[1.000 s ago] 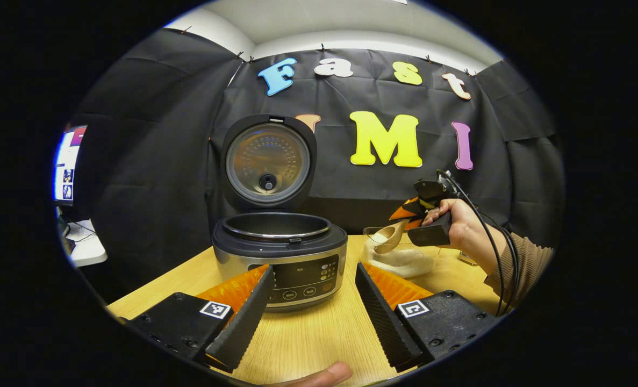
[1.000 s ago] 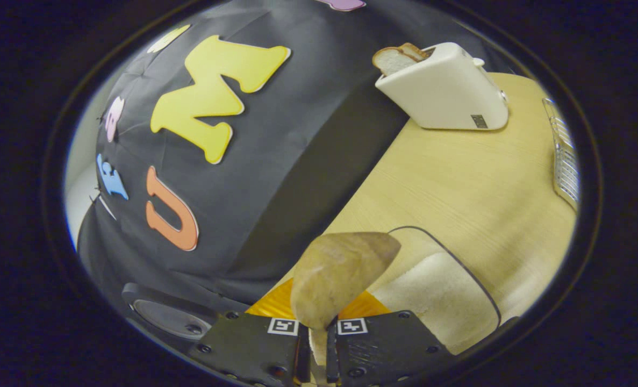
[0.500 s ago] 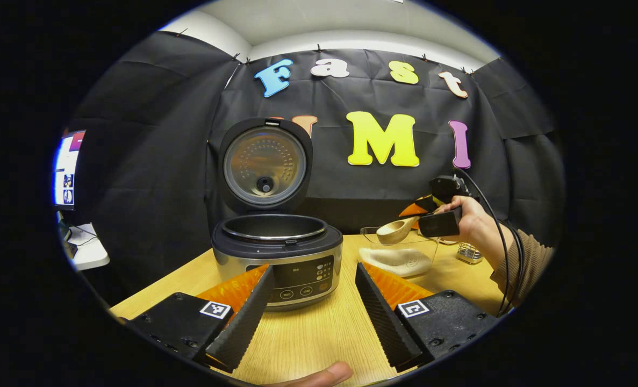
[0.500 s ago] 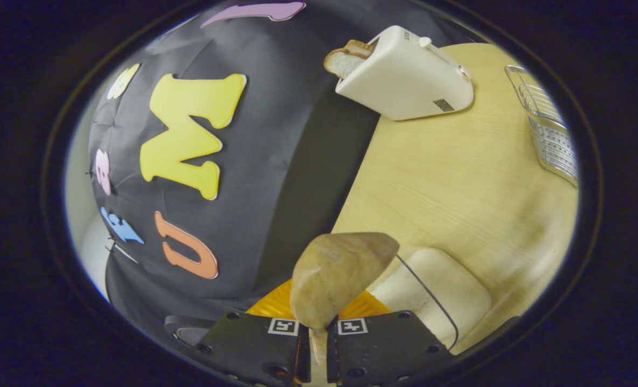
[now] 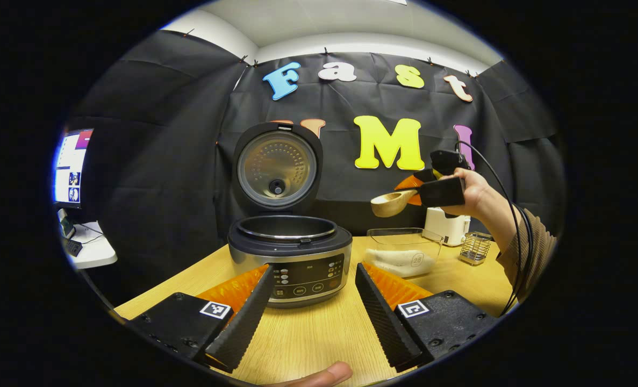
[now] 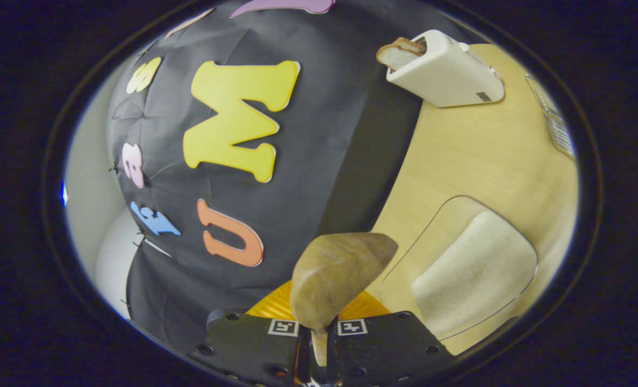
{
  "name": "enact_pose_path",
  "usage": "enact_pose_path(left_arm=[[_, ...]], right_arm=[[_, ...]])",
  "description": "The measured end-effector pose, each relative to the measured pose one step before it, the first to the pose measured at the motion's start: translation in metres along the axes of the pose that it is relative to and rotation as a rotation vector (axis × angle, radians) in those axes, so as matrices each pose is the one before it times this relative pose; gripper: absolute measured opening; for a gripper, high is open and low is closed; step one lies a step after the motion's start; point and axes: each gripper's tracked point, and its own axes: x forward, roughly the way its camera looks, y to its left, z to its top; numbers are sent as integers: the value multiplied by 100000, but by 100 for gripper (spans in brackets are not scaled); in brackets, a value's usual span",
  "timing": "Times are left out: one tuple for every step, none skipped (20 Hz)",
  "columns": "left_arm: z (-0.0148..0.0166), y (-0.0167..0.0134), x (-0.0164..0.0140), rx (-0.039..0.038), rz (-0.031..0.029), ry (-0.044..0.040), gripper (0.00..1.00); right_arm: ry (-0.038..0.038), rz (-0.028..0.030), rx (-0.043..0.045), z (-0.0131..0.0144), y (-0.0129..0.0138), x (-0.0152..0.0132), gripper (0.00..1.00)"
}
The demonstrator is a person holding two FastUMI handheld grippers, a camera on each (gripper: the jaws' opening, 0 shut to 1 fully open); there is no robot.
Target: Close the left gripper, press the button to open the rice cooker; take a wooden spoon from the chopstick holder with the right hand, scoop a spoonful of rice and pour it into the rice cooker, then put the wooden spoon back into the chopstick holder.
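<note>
Compared with 0.5 s earlier, the right gripper (image 5: pixel 414 189) has risen: the wooden spoon (image 5: pixel 393 203) has gone from just over the rice in the glass container (image 5: pixel 402 251) to well above its rim, level with the lower edge of the raised lid (image 5: pixel 277 167). The right gripper view agrees — the container (image 6: pixel 461 269) now sits farther below the spoon bowl (image 6: pixel 336 277). Judged from this, the scoop is over and the carry toward the rice cooker (image 5: pixel 291 257) is under way; whether the spoon bowl holds rice cannot be told, since both views show it from outside or edge-on.

The right gripper's fingers are clamped on the spoon handle, which passes between them at the base of the right gripper view (image 6: pixel 319 344). The spoon points toward the cooker but is apart from it, above the container and to the side of the open pot (image 5: pixel 285 228).

The left gripper (image 5: pixel 313 301) hangs low over the table (image 5: pixel 319 338) in front of the cooker's control panel, its 2 fingers spread wide and holding nothing. The lid stands upright, so the pot is free to receive rice.

Behind the container stand the chopstick holder (image 5: pixel 474 248) and a white toaster (image 6: pixel 445 69) — the holder is where the spoon must finally return.
</note>
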Motion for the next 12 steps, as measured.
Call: enact_pose_path(left_arm=[[-51, 186, -110, -295, 508, 339, 97], [-132, 217, -177, -403, 541, 403, 97], [-48, 167, -251, -583, 262, 74, 97], [58, 113, -237, -529, 145, -48, 97], [-13, 317, -188, -365, 349, -190, 96], [-32, 319, -107, -48, 612, 6, 96], [-86, 322, -120, -67, 858, 130, 97], [-95, 360, -91, -380, 663, 175, 97], [-92, 352, -74, -590, 549, 184, 97], [-1, 397, -106, -635, 663, 190, 97], [-68, 282, -77, -676, 484, 172, 97], [-47, 290, 0, -868, 318, 147, 97]], right_arm=[[1775, 667, -1276, -1087, 688, 315, 11], [2081, 584, -1259, -1195, 590, 459, 11], [2150, 82, -1547, -1437, 702, 708, 11], [1840, -543, -2762, -1043, 397, 683, 12], [863, -1099, -3921, -1036, 352, 676, 12], [593, -875, -4167, -1027, 501, 651, 11], [667, -123, -3492, -979, 660, 627, 11], [1174, -140, -2745, -1203, 510, 530, 11], [1825, 351, -2396, -1256, 600, 561, 11], [1917, 127, -2470, -1097, 708, 701, 12], [2303, -660, -2632, -1142, 533, 776, 12], [2221, -1319, -3600, -1056, 417, 779, 11]])
